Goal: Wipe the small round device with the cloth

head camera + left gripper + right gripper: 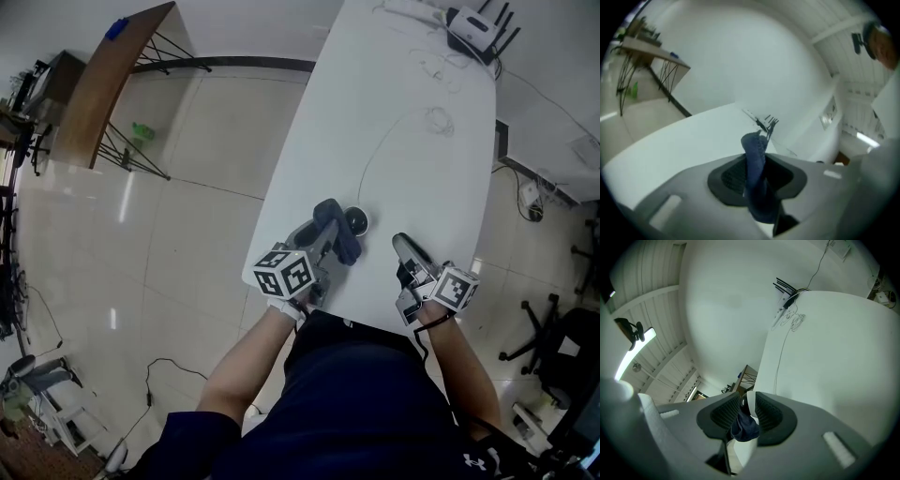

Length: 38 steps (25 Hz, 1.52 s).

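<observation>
The small round dark device [356, 221] sits on the white table [412, 178], and a thin cable [375, 155] runs from it toward the far end. My left gripper [326, 228] is shut on a dark blue cloth [345, 246] that hangs just left of the device and touches it. In the left gripper view the cloth [756, 178] stands pinched between the pads and droops below them. My right gripper [401, 242] hovers to the right of the device, jaws a little apart and holding nothing. Through its narrow gap I see the cloth [744, 427] and a bit of the device [742, 405].
A router with antennas [473, 33] and loose white cables [436, 117] lie at the table's far end. The near table edge runs just in front of both grippers. A wooden table [103, 80] stands on the tiled floor at left, and a chair base [553, 347] at right.
</observation>
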Tool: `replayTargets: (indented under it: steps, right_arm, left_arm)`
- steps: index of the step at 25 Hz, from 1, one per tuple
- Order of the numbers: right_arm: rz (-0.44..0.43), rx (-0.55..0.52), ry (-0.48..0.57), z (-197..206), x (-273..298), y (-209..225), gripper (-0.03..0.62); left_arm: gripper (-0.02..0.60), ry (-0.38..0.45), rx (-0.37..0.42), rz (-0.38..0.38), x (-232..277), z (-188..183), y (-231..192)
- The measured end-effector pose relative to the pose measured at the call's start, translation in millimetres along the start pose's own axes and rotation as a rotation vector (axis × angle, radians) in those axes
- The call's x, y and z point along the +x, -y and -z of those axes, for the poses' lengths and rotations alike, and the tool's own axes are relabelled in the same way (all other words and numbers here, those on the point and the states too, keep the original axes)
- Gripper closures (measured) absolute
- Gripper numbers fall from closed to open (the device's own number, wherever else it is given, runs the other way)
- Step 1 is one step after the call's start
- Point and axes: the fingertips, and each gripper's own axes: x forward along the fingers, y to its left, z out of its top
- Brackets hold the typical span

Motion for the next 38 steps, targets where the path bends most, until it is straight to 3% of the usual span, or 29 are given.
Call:
replayTargets:
  steps: [5, 7, 9, 11, 15, 19, 23, 27, 29, 34, 38]
  right_arm:
    - [0.008, -0.007, -0.006, 9, -2, -6, 0.484]
    - [0.004, 0.0, -0.01, 12, 1, -8, 0.484]
    - [-0.006, 0.014, -0.01, 8, 8, -7, 0.485]
    - [-0.003, 0.023, -0.01, 0, 8, 3, 0.485]
    - [0.026, 0.01, -0.007, -3, -1, 14, 0.485]
    - [-0.004, 0.009, 0.01, -4, -5, 5, 0.485]
    - [-0.011, 0.001, 0.017, -1, -13, 4, 0.485]
    - [-0.034, 0.006, 0.025, 6, -16, -5, 0.485]
    - [-0.04, 0.005, 0.026, 9, -17, -8, 0.485]
    - [-0.012, -0.05, 0.0, 15, -21, -10, 0.485]
    - [0.049, -0.171, -0.01, 20, -22, -23, 0.503]
  left_arm:
    - [0.482, -0.013, -0.322, -0.011, -6, 24, -28]
    - [0.482, -0.019, -0.425, -0.048, -5, 33, -41]
    - [0.482, -0.01, -0.484, -0.106, 3, 39, -54]
    - [0.482, -0.004, -0.493, -0.168, 14, 46, -61]
    - [0.482, -0.074, -0.361, -0.289, 16, 56, -68]
    - [0.482, -0.136, -0.233, -0.348, 6, 54, -75]
    - [0.48, -0.217, -0.198, -0.348, -8, 61, -84]
    - [0.477, -0.368, -0.186, -0.305, -26, 77, -91]
    - [0.474, -0.439, -0.138, -0.291, -35, 81, -94]
    - [0.461, -0.584, 0.11, -0.3, -39, 80, -99]
    - [0.424, -0.64, 0.373, -0.383, -41, 72, -109]
